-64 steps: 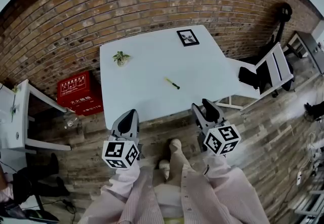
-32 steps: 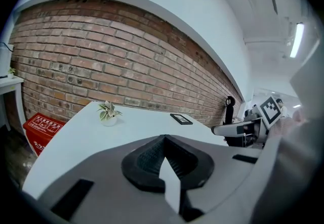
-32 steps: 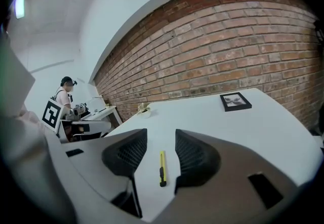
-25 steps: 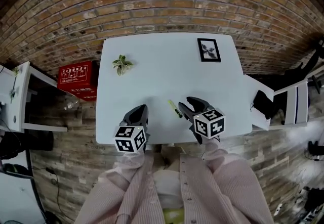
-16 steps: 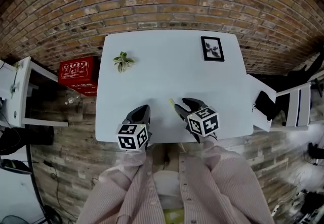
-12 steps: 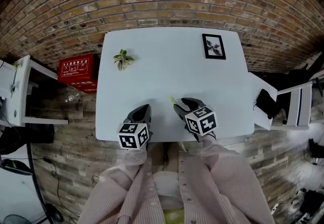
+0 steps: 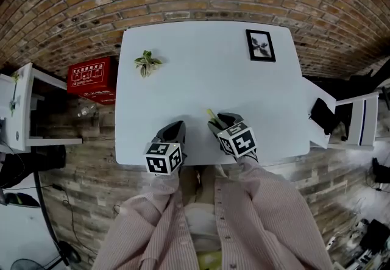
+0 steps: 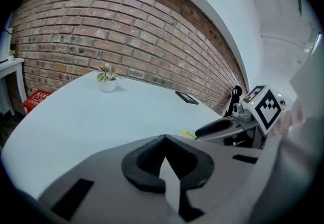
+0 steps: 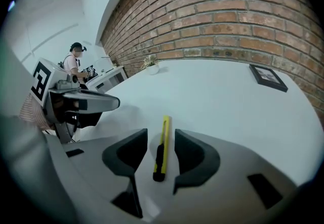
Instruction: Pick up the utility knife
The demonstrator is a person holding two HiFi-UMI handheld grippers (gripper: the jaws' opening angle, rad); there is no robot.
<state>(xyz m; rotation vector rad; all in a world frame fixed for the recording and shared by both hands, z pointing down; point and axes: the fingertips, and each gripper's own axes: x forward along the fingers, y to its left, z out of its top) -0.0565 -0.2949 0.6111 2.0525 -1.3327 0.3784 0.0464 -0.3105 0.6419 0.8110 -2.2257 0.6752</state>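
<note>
The utility knife (image 9: pixel 161 151) is yellow with a black slider and lies flat on the white table (image 7: pixel 183 49), near its front edge. My right gripper (image 9: pixel 161 134) is open, one jaw on each side of the knife, with small gaps showing between them. In the head view only the knife's yellow tip (image 7: pixel 211 115) shows ahead of the right gripper (image 7: pixel 220 121). My left gripper (image 7: pixel 173 130) hovers over the table's front edge to the left, shut and holding nothing. In the left gripper view the left gripper (image 8: pixel 164 138) has its jaws met at the tip.
A small potted plant (image 7: pixel 145 63) stands at the table's far left and a black picture frame (image 7: pixel 260 45) lies at the far right. A red box (image 7: pixel 91 80) sits on the floor to the left. A white chair (image 7: pixel 359 122) is at the right.
My right gripper has moved forward over the knife, so the knife now lies between its jaws. The left gripper has stayed by the front edge.
</note>
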